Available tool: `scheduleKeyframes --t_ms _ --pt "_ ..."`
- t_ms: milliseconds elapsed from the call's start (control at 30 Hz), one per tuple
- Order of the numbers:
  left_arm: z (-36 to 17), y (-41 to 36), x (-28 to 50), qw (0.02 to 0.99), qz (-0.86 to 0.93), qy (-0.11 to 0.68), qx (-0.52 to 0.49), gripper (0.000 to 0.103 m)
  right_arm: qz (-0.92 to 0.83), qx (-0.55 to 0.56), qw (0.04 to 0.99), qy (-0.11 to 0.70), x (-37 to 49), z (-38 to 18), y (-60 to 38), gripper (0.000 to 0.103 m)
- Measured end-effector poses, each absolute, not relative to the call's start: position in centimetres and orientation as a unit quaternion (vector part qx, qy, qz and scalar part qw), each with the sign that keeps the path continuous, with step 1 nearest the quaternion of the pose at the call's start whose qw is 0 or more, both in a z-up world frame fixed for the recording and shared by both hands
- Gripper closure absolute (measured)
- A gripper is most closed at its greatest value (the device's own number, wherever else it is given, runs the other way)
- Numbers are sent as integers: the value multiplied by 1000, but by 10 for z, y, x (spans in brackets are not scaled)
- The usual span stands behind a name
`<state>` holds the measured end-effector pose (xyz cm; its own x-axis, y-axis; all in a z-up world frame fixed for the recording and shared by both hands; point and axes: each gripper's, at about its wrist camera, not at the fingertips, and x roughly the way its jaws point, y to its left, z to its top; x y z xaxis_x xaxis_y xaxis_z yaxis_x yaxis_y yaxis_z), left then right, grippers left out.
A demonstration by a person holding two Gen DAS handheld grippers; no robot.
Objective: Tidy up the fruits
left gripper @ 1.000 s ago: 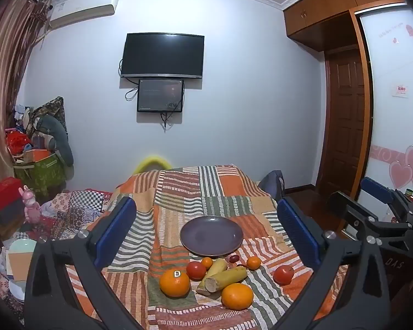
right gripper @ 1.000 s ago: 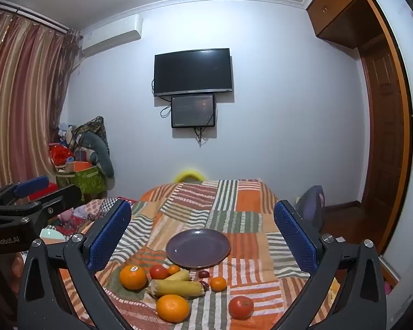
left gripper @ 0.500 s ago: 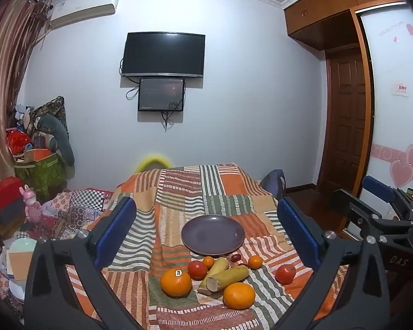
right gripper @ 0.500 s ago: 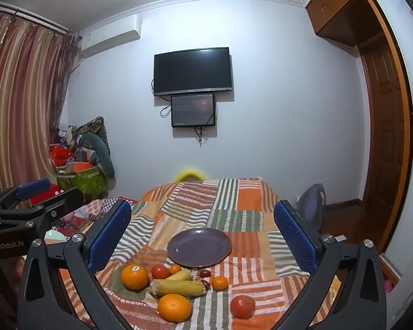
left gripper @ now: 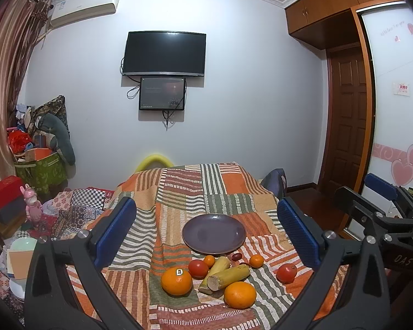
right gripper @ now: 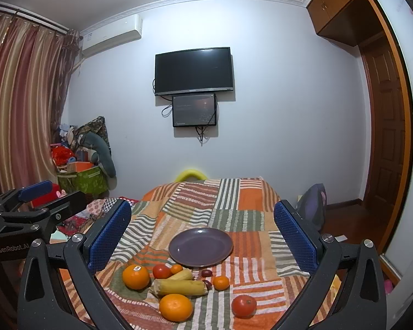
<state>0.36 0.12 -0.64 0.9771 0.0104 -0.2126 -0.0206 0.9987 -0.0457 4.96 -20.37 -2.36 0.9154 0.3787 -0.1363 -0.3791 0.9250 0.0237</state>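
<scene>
Fingers (left gripper: pixel 115 231) of both grippers wide, holding nothing; purple plate (left gripper: pixel 214 233) bare; fruit (right gripper: pixel 176 306) clustered beside it, possibly touching.

You raised your left claw (left gripper: pixel 206 236) slightly and eased it back: in its view the purple plate (left gripper: pixel 213 233) and the fruit slid a little right and up, and the right claw (left gripper: pixel 382 200) at the edge sat lower. In the right view the left claw (right gripper: pixel 33 198) dropped lower, and the plate (right gripper: pixel 200 247) drifted up a touch.
</scene>
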Motion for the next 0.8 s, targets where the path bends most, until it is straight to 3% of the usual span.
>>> scheduleKeyframes --t_ms 800 --pt "-8 2 4 994 11 107 -27 0 198 -1 978 71 50 -24 -203 0"
